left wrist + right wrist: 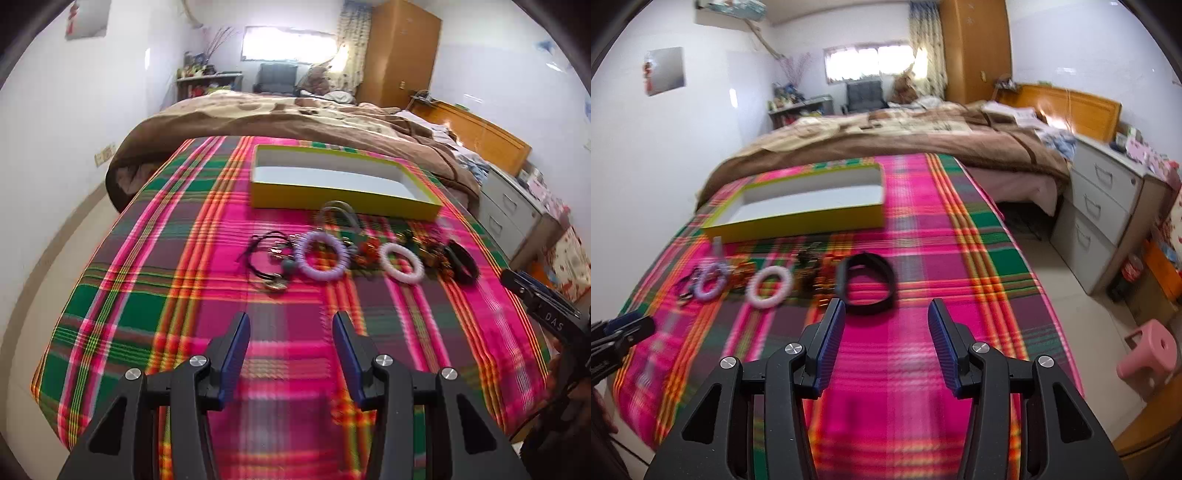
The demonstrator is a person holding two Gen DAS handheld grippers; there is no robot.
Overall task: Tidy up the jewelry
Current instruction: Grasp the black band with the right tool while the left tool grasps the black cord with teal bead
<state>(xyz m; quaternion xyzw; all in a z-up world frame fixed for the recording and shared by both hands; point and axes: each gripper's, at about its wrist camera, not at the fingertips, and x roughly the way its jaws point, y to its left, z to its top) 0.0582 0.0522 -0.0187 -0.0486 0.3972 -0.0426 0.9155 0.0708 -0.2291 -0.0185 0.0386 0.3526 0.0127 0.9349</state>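
Jewelry lies in a row on a plaid cloth (184,258): black cord necklaces (266,258), a lilac bead bracelet (322,255), a white bead bracelet (401,263), small orange and gold pieces (365,251), a clear bangle (338,212) and a black band (461,264). Behind them stands an empty yellow box (343,181) with a white inside. My left gripper (291,326) hovers open short of the row. My right gripper (886,312) is open too, with the black band (866,282) just beyond its left finger. The lilac bracelet (711,282), white bracelet (771,287) and box (798,218) sit further left.
A bed with a brown blanket (295,118) lies behind the cloth. Grey drawers (1100,221) and a pink stool (1148,354) stand to the right on the floor. My right gripper's tip (535,295) shows at the right edge of the left wrist view.
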